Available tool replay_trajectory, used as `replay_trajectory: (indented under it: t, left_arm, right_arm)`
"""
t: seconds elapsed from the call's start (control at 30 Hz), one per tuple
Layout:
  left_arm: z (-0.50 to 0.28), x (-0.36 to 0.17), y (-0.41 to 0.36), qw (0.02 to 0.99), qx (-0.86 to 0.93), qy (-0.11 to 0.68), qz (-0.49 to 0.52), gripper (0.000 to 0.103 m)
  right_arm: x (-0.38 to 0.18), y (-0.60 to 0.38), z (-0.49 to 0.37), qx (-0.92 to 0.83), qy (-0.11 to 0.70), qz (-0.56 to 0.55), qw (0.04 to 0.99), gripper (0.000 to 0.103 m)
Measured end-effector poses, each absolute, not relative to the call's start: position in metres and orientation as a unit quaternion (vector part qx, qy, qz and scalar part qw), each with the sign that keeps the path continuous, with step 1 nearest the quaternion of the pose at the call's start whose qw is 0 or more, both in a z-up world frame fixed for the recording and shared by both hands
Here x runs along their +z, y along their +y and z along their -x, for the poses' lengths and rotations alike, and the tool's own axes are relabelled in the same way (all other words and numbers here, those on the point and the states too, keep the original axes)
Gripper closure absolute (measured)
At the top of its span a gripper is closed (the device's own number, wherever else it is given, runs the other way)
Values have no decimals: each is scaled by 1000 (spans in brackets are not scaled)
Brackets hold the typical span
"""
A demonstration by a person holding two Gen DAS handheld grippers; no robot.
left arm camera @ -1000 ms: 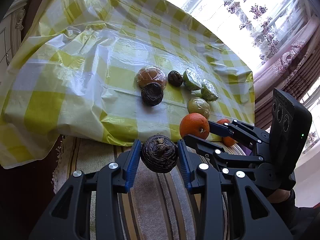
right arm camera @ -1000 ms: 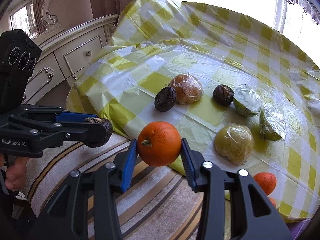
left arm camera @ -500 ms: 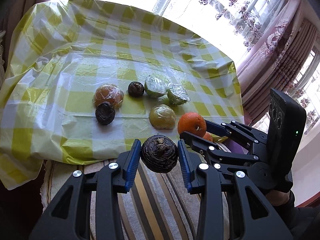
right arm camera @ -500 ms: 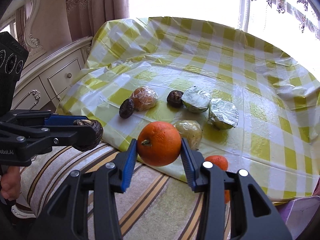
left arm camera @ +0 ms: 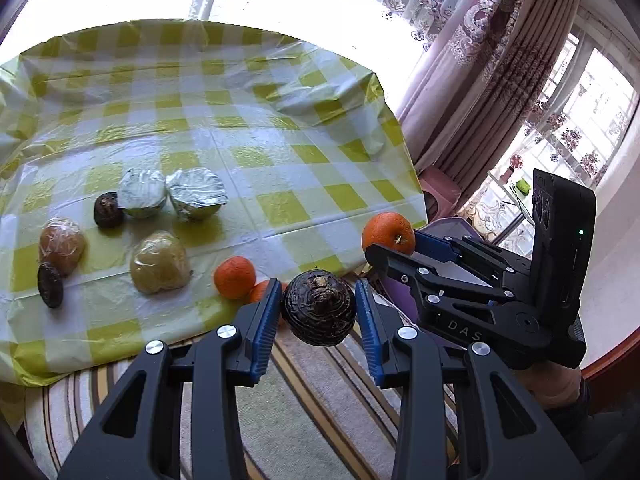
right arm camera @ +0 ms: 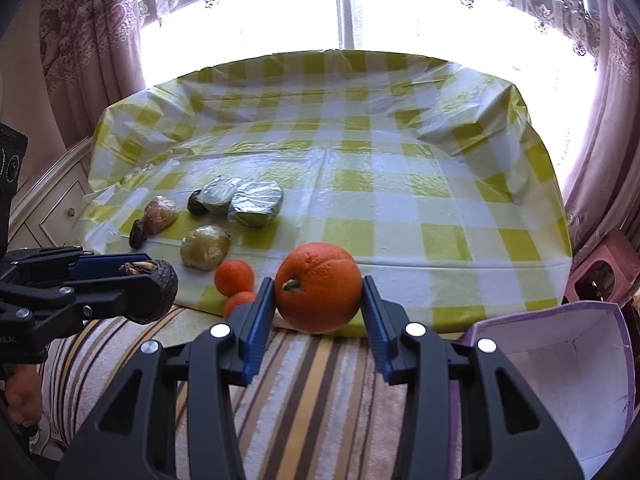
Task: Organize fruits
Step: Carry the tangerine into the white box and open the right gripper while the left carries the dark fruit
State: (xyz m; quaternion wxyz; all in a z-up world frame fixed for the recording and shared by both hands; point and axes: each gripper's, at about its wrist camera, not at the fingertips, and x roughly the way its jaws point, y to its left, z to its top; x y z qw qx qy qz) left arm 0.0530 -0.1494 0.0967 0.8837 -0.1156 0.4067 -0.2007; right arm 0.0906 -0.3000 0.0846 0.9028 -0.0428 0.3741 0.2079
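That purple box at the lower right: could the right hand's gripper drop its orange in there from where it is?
Probably yes. The right gripper is shut on the orange, and the purple box sits open-topped just beside it with nothing between them.

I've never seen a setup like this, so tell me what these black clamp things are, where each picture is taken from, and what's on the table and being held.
They are hand-held grippers: a person holds one in each hand, and a fisheye camera on each looks along its two fingers. In the left camera's picture the left gripper is shut on a dark wrinkled fruit. In the right camera's picture the right gripper is shut on an orange. Each camera also catches the other gripper from the side. On the checked tablecloth lie several wrapped fruits, two small dark fruits and two small oranges. An open purple box sits low on the right.
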Motion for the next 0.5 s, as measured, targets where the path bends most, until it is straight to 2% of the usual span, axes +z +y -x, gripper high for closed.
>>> replay_trajectory:
  t: [0.23, 0.5]
  left_arm:
    - [-88, 82, -245, 862, -268, 426, 67, 69]
    - [-128, 50, -367, 844, -296, 439, -89, 69]
  right_arm:
    - [57, -412, -96, 91, 408, 4, 909, 60]
    - [-3, -505, -92, -11, 470, -38, 882, 60]
